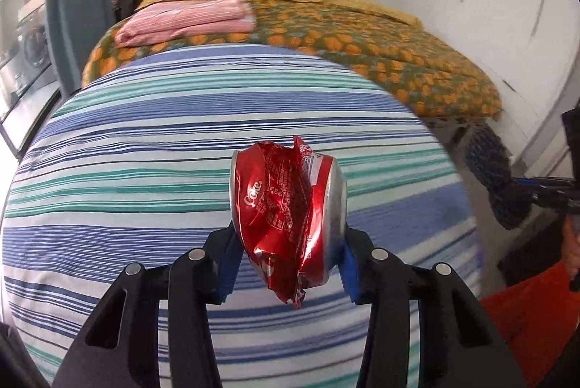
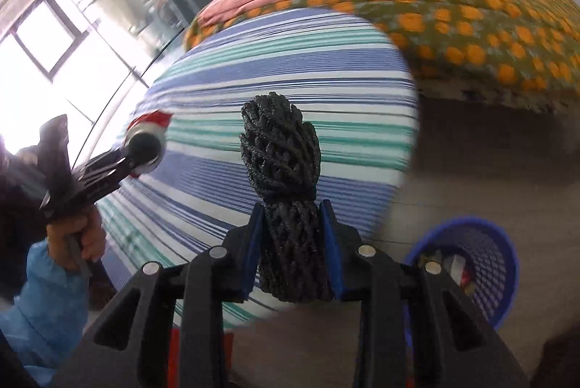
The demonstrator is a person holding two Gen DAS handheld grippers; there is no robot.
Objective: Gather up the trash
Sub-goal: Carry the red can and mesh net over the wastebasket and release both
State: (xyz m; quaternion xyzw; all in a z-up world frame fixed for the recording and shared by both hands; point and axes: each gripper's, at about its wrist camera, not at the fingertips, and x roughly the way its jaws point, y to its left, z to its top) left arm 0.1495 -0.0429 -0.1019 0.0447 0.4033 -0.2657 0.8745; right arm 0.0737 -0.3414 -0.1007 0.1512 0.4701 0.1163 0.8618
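Left claw clamped across crushed Coke can, lifted clear of striped counter; right claw pinching black mesh bundle (both presumably trash), blue basket at four o'clock for dropping.

Beyond the left gripper, the black netted bundle is smeared by motion, and the tool holding it is cut off by the right edge. Right of the right gripper, the blue basket holds scraps too blurred to name, perhaps paper. The crushed can to its left is mostly hidden behind the other gripper.
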